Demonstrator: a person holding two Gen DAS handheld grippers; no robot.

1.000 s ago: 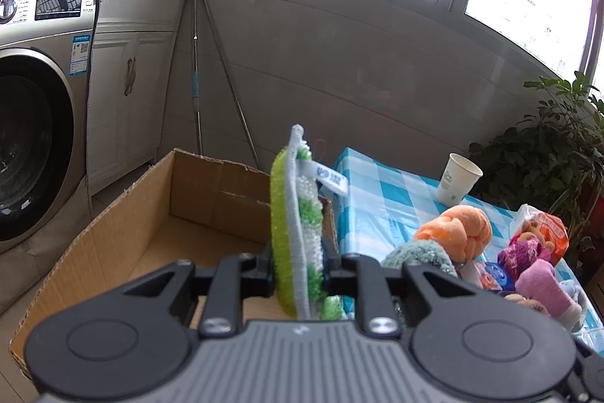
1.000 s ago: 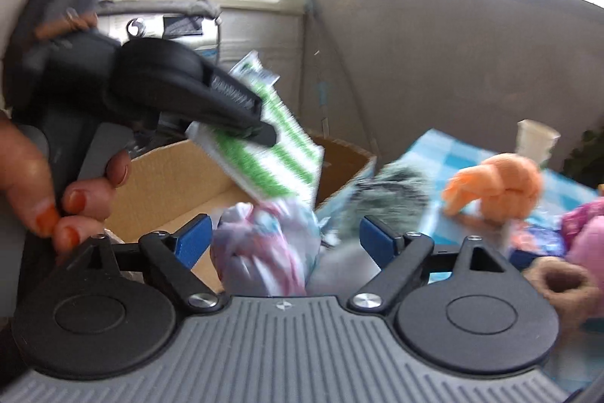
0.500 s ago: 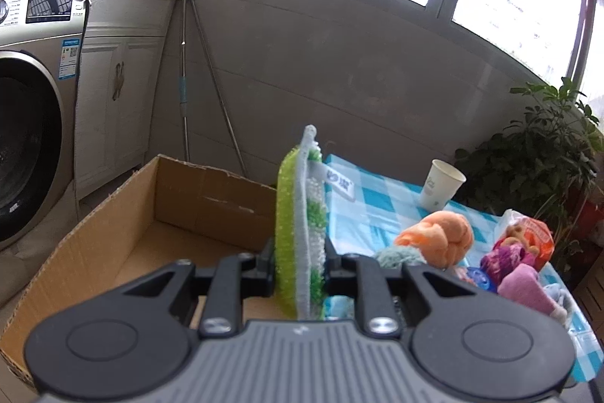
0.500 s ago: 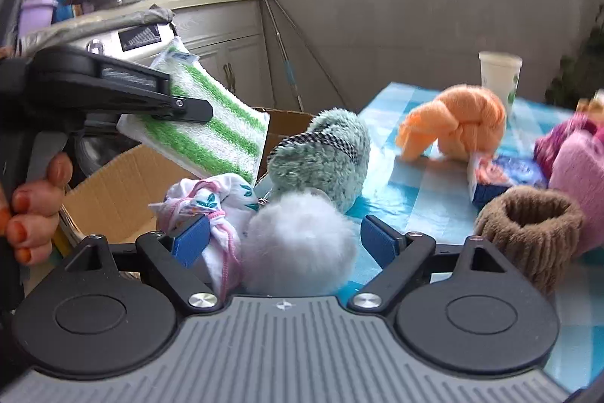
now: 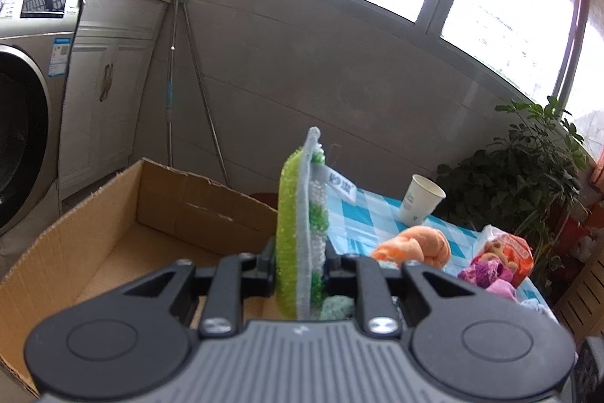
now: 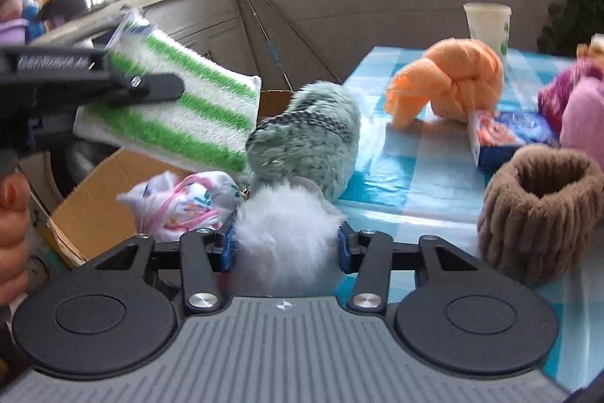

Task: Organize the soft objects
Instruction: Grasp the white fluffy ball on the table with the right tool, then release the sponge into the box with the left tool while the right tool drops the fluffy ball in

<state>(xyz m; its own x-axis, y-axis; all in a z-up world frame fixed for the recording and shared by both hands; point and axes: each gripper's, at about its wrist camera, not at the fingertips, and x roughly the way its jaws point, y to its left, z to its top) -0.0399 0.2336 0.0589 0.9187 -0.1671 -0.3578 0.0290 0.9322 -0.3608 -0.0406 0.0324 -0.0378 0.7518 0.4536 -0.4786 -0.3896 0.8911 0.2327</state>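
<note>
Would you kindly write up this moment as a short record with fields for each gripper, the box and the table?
left gripper: shut on green striped cloth, held upright above the box
right gripper: shut on white pompom
cardboard box: open, beside the table
table: orange plush, green fuzzy slipper, brown cuff, paper cup

Each hand-held gripper is black with silver screws, ribbed grey housing.
</note>
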